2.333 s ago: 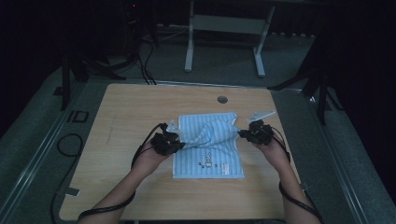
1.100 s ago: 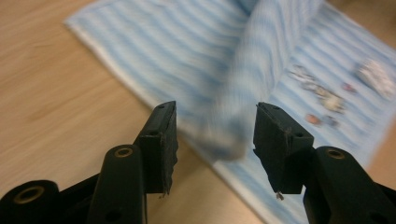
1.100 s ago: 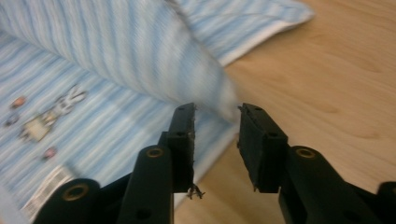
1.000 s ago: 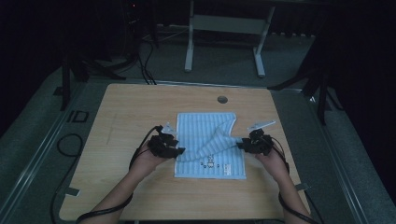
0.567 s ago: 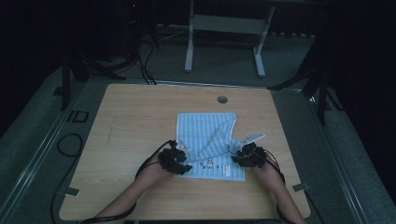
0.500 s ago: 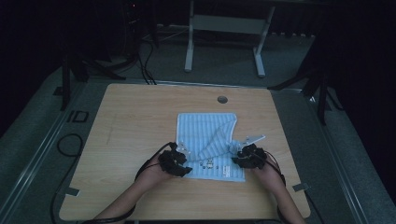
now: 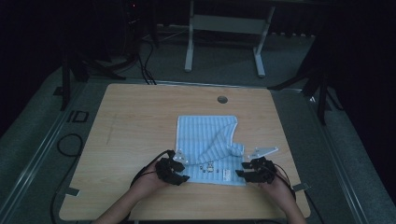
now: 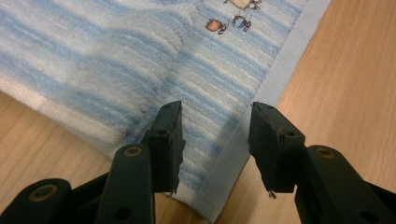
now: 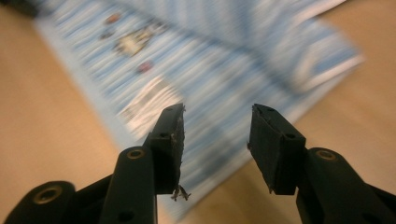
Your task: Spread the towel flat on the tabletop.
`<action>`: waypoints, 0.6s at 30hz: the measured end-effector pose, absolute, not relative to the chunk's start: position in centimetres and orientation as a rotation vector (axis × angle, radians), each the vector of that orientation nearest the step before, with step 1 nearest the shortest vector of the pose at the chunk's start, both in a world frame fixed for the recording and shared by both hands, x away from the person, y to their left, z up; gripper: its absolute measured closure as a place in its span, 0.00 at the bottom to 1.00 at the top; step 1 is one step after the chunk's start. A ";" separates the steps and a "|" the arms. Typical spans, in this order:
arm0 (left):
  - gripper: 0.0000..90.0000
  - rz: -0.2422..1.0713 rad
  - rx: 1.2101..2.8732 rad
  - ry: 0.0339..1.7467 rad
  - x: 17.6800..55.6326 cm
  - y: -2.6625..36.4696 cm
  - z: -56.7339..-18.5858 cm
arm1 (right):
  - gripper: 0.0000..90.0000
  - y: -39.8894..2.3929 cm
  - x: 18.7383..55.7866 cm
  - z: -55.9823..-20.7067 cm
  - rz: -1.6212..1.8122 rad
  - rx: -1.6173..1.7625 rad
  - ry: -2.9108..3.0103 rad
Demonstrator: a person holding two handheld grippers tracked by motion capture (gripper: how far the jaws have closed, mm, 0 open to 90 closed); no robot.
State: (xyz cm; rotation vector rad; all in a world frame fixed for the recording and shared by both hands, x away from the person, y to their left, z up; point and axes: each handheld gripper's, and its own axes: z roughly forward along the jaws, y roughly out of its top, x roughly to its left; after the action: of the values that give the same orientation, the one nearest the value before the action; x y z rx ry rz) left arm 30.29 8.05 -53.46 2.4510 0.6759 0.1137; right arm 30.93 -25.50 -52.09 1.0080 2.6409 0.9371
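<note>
The room around me is dark, with a grey floor, cables and a white metal frame (image 7: 224,28) standing beyond the far edge. In the middle sits the light wooden table (image 7: 135,116), bare apart from a small round hole (image 7: 222,99) near its far side and the one thing I am working on.

That thing is a blue striped towel (image 7: 201,135), lying right of centre and reaching to the near part of the table. I judge the folding to be partway: most of the cloth lies flat, but a fold of it runs diagonally across the right half and sits rumpled, and the right edge is uneven. Squaring the near edge and smoothing that fold look like what is left. A small printed motif (image 8: 233,14) sits near the near hem.

My left gripper (image 7: 173,171) is at the towel's near left corner. In the left gripper view its fingers (image 8: 169,140) stand partly open over the corner, which lies between them without being pinched.

My right gripper (image 7: 252,171) is at the near right corner. Its fingers (image 9: 169,140) have just been opening and stand apart, hovering above the corner and holding nothing.

No containers are on the table.
</note>
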 end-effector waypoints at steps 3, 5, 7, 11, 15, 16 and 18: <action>0.60 0.109 2.452 0.663 29.5 8.2 -53.1 | 0.59 -25.0 29.7 -52.7 0.893 0.972 2.669; 0.60 0.099 2.472 0.635 28.7 8.3 -53.0 | 0.59 -25.0 29.3 -52.9 0.869 0.955 2.678; 0.60 0.097 2.503 0.612 28.3 8.3 -53.3 | 0.59 -25.0 29.1 -53.1 0.869 0.962 2.689; 0.61 0.084 2.481 0.634 28.5 8.5 -53.6 | 0.59 -24.9 28.7 -53.6 0.830 0.928 2.705; 0.62 0.099 2.472 0.644 29.0 8.5 -53.7 | 0.67 -24.8 28.8 -53.6 0.804 0.905 2.683; 0.63 0.099 2.473 0.645 29.3 8.5 -53.7 | 0.69 -24.7 28.9 -53.6 0.796 0.896 2.676; 0.65 0.108 2.466 0.660 29.8 8.4 -53.7 | 0.75 -24.8 29.5 -53.7 0.806 0.901 2.665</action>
State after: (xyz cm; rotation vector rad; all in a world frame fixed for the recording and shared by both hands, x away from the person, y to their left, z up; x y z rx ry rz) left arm 29.79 8.44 -53.69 2.4664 0.6603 0.1082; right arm 29.55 -24.83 -53.69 0.9013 2.6648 0.8056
